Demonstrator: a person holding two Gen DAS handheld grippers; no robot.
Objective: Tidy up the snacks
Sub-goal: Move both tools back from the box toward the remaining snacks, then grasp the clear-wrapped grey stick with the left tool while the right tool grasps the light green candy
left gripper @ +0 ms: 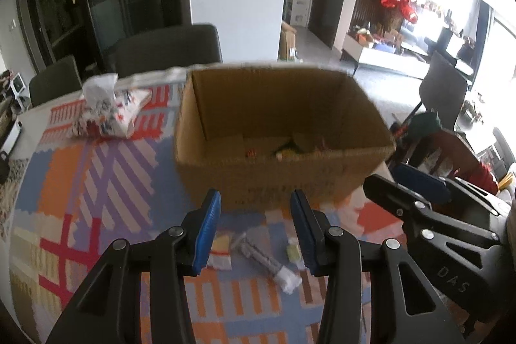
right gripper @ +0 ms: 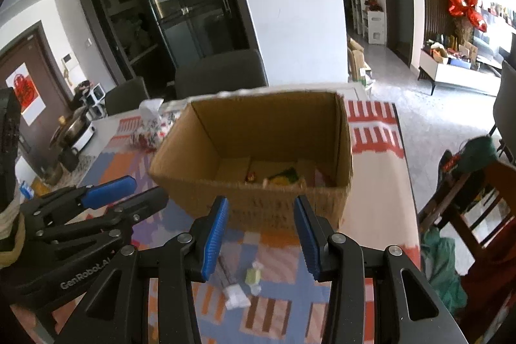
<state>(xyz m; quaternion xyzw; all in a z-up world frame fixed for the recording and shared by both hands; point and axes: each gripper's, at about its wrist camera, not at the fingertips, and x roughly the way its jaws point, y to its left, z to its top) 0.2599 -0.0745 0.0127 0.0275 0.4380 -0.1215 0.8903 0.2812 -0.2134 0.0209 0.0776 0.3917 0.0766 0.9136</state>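
Chairs (left gripper: 167, 50) behind box (left gripper: 277, 170); contents perhaps snacks.

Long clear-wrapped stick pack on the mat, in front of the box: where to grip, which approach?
Grip the long stick pack mid-length, across its narrow width, coming down from above. It lies flat and diagonal on the mat, so likely turn the jaws square to its long axis. The left gripper sits over it, jaws open and empty. The ends are flimsy wrapper, and the small yellow-green candy lies close.

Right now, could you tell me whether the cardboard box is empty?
Not empty: the open cardboard box holds a few snacks on its floor.
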